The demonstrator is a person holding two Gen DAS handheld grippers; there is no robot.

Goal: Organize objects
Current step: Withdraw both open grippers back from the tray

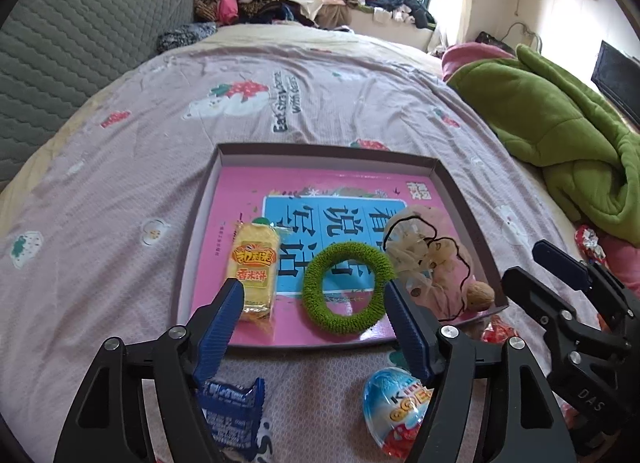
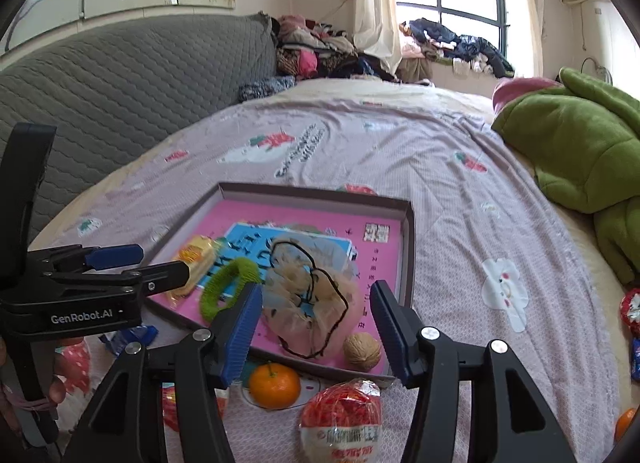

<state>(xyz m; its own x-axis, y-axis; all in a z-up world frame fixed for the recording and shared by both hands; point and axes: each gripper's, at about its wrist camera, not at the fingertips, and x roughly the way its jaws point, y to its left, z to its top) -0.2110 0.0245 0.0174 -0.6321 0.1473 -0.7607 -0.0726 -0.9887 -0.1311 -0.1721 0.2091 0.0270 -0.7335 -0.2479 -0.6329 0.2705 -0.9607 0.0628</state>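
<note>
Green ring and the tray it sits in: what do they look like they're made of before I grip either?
Green ring: looks like soft, fuzzy fabric, probably chenille or plush; its surface is matte, bristly pile with no shine.
Tray: looks like thin cardboard, a shallow box lid; the walls are flat, matte grey-brown with crisp folded corners. The glossy pink printed sheet inside seems to be a book cover.

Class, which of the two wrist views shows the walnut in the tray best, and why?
The right wrist view: the walnut sits whole and close in the tray's near corner. In the left wrist view the walnut is smaller and partly tucked behind the netted bundle.
</note>
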